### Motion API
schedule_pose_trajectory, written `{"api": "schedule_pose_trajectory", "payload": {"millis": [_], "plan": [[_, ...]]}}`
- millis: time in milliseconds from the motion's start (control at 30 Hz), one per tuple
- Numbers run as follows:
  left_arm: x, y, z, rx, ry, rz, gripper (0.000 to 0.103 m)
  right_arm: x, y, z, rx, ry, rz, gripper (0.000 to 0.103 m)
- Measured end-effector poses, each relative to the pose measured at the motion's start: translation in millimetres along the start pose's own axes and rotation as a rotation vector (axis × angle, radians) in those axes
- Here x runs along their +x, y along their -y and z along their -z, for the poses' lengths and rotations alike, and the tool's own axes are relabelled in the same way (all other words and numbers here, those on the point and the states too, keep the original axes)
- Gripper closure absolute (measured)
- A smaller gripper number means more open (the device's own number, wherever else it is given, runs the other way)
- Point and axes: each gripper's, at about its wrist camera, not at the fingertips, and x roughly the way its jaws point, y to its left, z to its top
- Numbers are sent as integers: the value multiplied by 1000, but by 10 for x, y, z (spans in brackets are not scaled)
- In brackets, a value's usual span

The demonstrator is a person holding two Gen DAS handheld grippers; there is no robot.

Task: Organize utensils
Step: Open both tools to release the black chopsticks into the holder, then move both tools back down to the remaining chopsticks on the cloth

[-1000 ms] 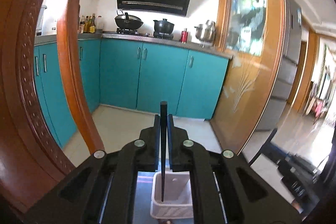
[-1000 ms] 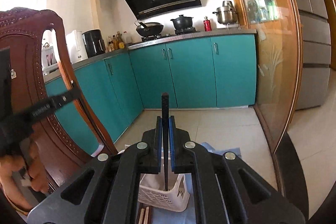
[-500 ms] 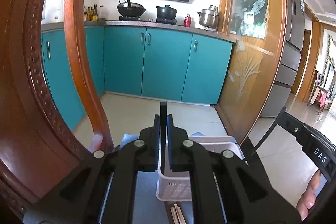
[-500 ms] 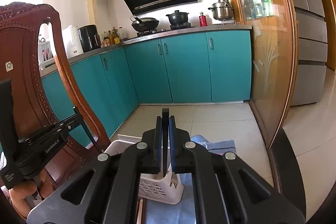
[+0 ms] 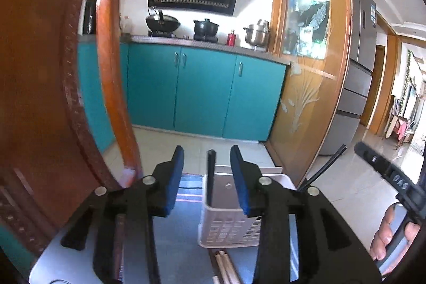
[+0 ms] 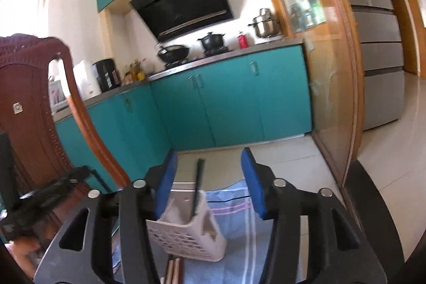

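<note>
A white slotted basket (image 5: 226, 228) (image 6: 186, 236) stands on a blue striped cloth (image 6: 239, 217). My left gripper (image 5: 206, 151) hangs just above it with its jaws opening. A black chopstick (image 5: 211, 172) stands upright in the basket between the blue pads, touching neither. My right gripper (image 6: 209, 153) is also opening over the basket. Its black chopstick (image 6: 198, 185) leans in the basket, free of both pads. In the left wrist view that second stick (image 5: 322, 169) slants at the basket's right side.
Wooden chopsticks (image 5: 223, 265) (image 6: 173, 270) lie on the table in front of the basket. A carved wooden chair back (image 5: 53, 97) (image 6: 32, 97) rises close on the left. A hand (image 5: 386, 238) holds the right gripper at the right edge. Teal kitchen cabinets (image 5: 202, 92) lie beyond.
Both grippers moved forward and down over the basket, then opened. Each black chopstick, earlier clamped between shut jaws, now stands loose in the basket.
</note>
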Motion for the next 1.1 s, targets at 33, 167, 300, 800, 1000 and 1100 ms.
{"api": "schedule_pose_trajectory", "payload": {"millis": [33,167,300,800,1000,1100], "plan": [[-66,-35,32,4,17,-30,62,15,63,53,17,-13,14,52],[-170,-247,195,-41,15,-111,60,129,359,394,104,-135,93,52],[27,-494,443,-100,-125,-177,59,309,294,709,62,-286,122,52],[287,-287,723,-23,-270,-132,51,994,-784,1884,-283,-734,-64,53],[424,-113,889,25,-348,-94,47,1049,-602,1835,-230,-785,23,88],[518,-31,1019,43,-401,-76,47,1005,-412,1779,-154,-837,12,88]]}}
